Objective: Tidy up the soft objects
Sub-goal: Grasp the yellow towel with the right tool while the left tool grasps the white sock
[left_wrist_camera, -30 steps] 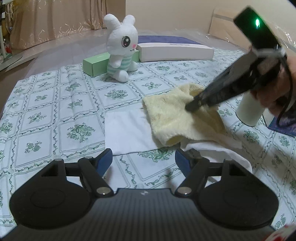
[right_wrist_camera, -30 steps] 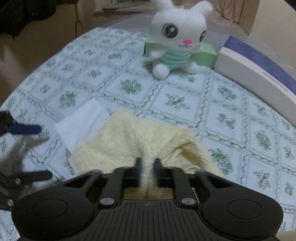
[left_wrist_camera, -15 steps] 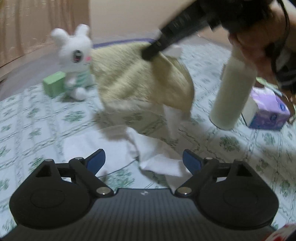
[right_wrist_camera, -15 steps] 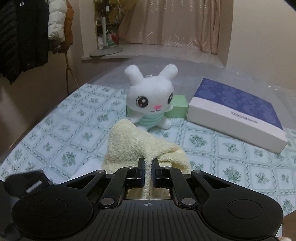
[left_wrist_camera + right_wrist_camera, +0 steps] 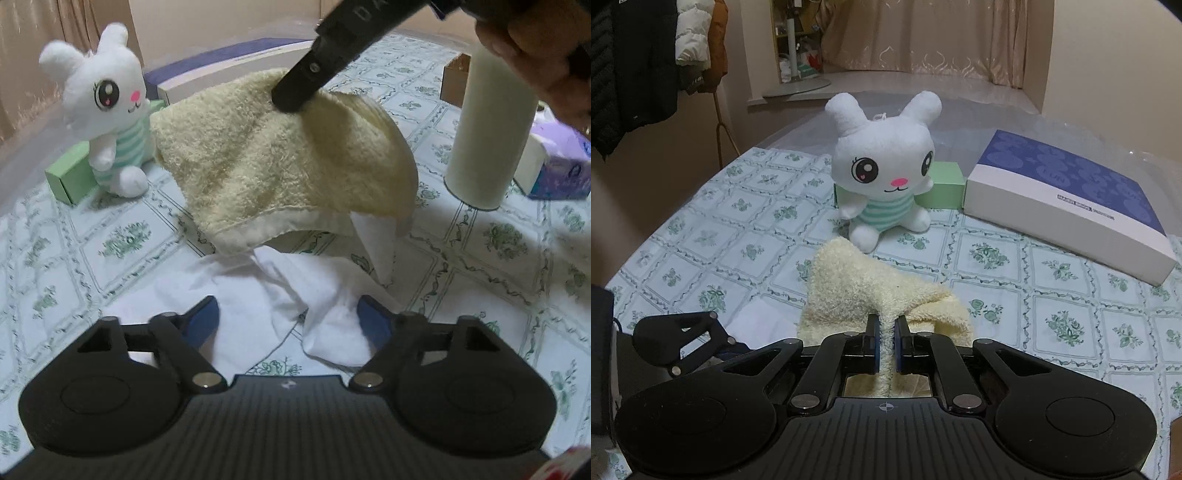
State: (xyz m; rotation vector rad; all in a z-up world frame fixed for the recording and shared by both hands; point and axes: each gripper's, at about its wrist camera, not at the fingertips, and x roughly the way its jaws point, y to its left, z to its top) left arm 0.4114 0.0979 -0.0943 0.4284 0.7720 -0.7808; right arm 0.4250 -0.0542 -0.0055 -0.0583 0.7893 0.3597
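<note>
My right hand-held gripper [image 5: 885, 341] pinching limp yellow terry towel [image 5: 280, 155] mid-fold, drapes; left hand-held gripper [image 5: 288, 317] closing, lower centre, over white cloth [image 5: 258, 295], nothing pinched; I'd grab hem.

Black left gripper [image 5: 288, 317] — blue pads [image 5: 373, 314], silver screws

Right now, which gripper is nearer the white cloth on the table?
Left. The left gripper hangs just over the white cloth, jaws closing around it; the right gripper is higher, pinching the yellow towel.
</note>
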